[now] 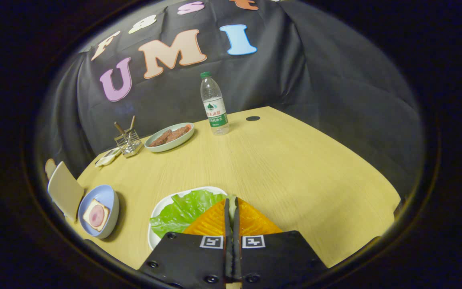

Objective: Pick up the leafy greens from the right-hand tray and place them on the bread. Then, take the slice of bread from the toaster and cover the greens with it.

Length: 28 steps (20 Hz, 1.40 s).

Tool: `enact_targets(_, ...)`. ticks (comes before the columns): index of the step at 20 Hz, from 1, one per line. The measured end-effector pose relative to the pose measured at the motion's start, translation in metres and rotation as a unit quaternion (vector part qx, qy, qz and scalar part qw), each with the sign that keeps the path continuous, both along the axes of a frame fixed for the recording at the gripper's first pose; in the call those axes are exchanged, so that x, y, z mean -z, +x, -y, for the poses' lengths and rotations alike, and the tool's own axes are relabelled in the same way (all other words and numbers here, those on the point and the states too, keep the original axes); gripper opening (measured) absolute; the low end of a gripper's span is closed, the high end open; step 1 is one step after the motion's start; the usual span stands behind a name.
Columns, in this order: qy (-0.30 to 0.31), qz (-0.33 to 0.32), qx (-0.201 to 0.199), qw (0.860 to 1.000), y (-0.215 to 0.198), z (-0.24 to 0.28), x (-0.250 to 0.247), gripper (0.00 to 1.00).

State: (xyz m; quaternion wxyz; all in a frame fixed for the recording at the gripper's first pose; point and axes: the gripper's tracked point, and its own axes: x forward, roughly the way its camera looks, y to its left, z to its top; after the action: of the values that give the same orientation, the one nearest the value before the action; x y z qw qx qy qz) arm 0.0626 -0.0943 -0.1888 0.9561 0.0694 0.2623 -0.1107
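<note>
A leaf of green lettuce [183,210] lies on a white tray [153,237] just in front of me. My gripper [231,202] sits over the leaf's right edge, its orange fingers [251,218] pressed together, and a pale green sliver of the leaf shows pinched between the tips. To the left stands a blue bowl-like plate [108,196] holding a slice of bread [96,214] topped with a pink round of ham. Further left is a pale toaster [64,188], and a rounded brown edge of bread [49,167] peeks out behind it.
At the back of the wooden table [279,168] stand a water bottle [214,105], a pale green plate [171,137] of brown meat slices, a wire rack [128,140] with sticks and a small white dish [108,157]. A black round cap [252,118] sits in the tabletop.
</note>
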Motion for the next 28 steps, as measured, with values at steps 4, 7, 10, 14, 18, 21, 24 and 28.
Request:
enact_targets(4,-0.002,-0.003,-0.003,1.0,0.0,0.0,0.002,0.04)
enact_targets(7,-0.014,0.0,-0.01,1.0,0.0,-0.002,0.001,0.04)
enact_targets(10,-0.011,0.013,-0.019,1.0,0.001,-0.01,-0.009,0.04)
enact_targets(14,0.001,0.048,-0.026,0.998,0.0,-0.021,-0.033,0.04)
enact_targets(18,0.014,0.089,-0.042,0.995,-0.002,-0.044,-0.063,0.03)
enact_targets(21,0.029,0.116,-0.06,0.991,-0.002,-0.069,-0.084,0.03)
enact_targets(24,0.04,0.138,-0.091,0.985,-0.003,-0.103,-0.102,0.04)
enact_targets(28,0.062,0.161,-0.147,0.974,-0.005,-0.162,-0.124,0.04)
